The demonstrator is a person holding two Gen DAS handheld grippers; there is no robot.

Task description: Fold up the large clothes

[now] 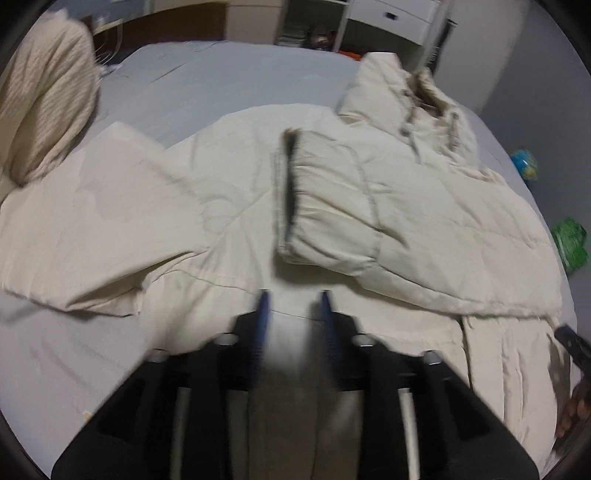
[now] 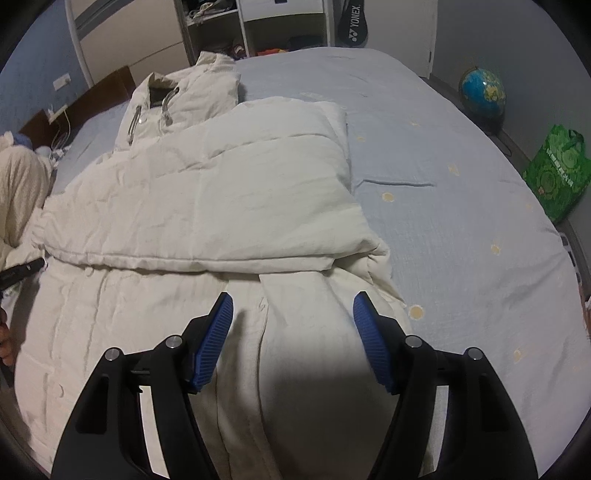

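Observation:
A large cream padded coat (image 1: 229,192) lies spread on the bed. One sleeve (image 1: 332,199) with a dark cuff is folded across its body, and the other sleeve (image 1: 96,206) lies out to the left. In the right wrist view the coat (image 2: 221,199) shows its side folded inward and its collar (image 2: 173,96) at the far end. My left gripper (image 1: 294,295) hovers just above the coat near the folded cuff, its blue fingers apart and empty; the view is blurred. My right gripper (image 2: 292,306) is wide open over the coat's lower part, holding nothing.
The bed (image 2: 461,206) has a pale blue sheet. A cream knitted garment (image 1: 44,103) lies at the bed's left. A globe (image 2: 482,90) and a green bag (image 2: 557,170) sit on the floor to the right. Shelves (image 2: 258,26) stand behind the bed.

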